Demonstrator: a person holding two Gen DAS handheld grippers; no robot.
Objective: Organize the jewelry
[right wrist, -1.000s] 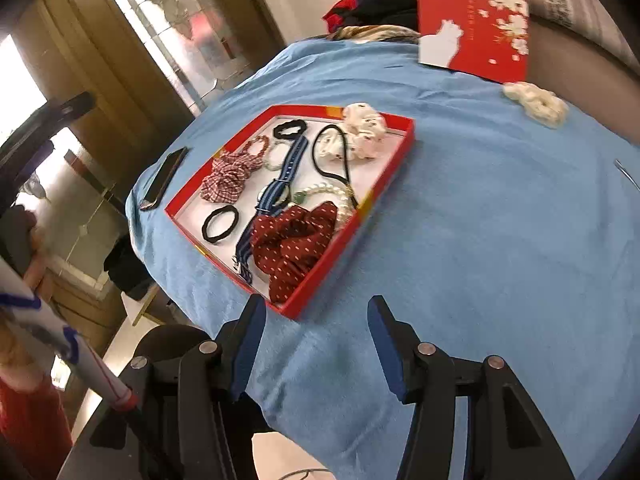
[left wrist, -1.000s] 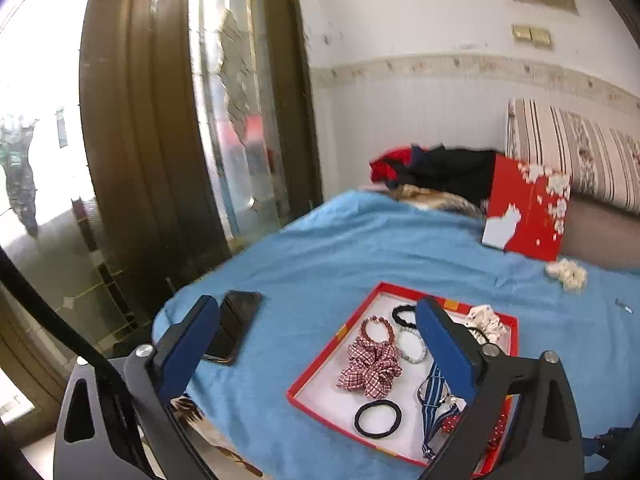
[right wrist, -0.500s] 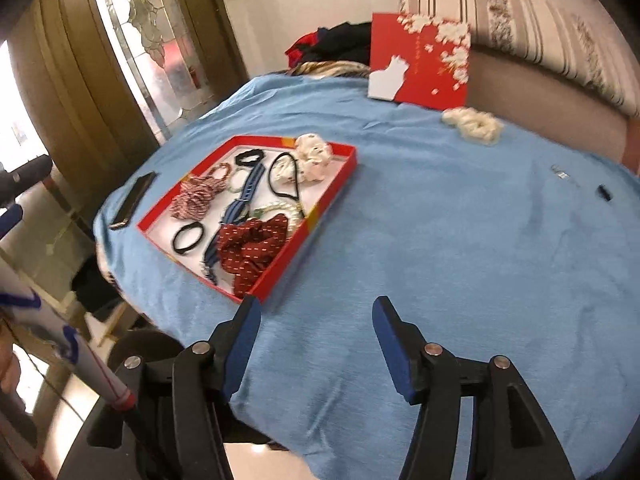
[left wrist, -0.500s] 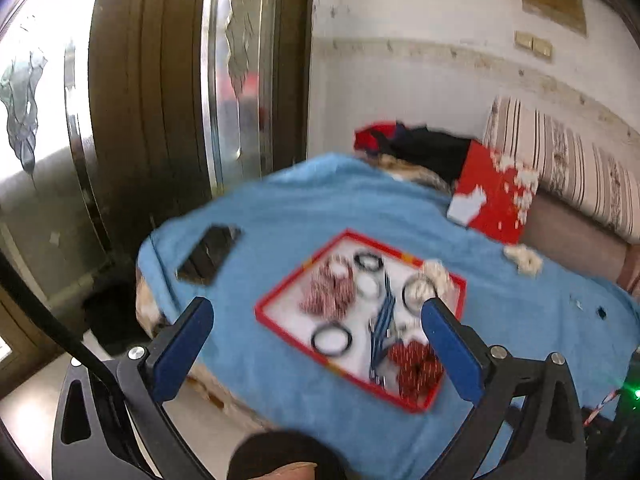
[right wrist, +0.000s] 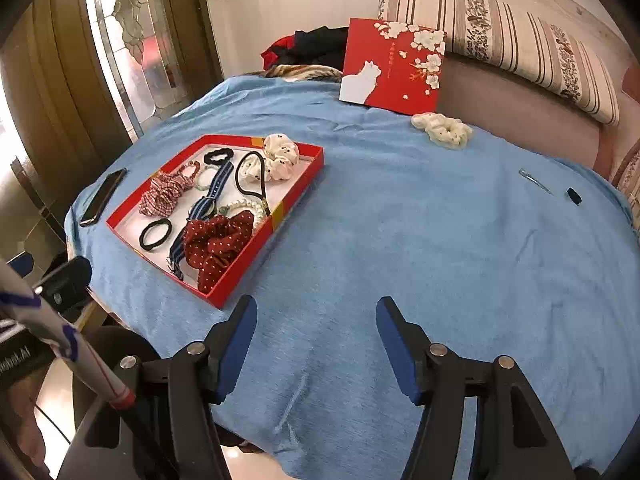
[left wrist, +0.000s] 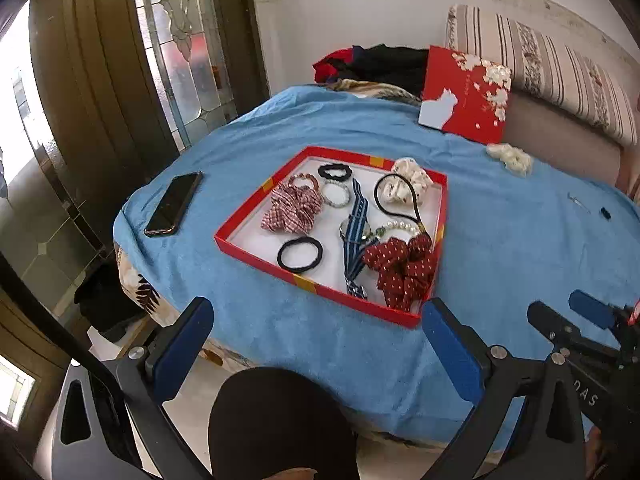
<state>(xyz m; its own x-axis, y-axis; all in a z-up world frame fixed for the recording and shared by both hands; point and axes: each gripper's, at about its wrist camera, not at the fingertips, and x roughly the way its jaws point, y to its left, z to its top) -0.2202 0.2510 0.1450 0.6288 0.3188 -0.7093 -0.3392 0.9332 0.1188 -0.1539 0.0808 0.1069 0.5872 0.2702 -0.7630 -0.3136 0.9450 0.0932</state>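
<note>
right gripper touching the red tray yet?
Apart. The right wrist view shows the right gripper open and empty, with blue cloth visible between its fingertips and the red tray.

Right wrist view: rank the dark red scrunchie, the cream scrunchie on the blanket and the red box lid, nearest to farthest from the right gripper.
From the right gripper:
1. Dark red scrunchie: nearest, in the tray's near corner, to the left.
2. Cream scrunchie: loose on the blanket, far side, slightly right.
3. Red box lid: farthest, propped upright just behind that scrunchie.
</note>
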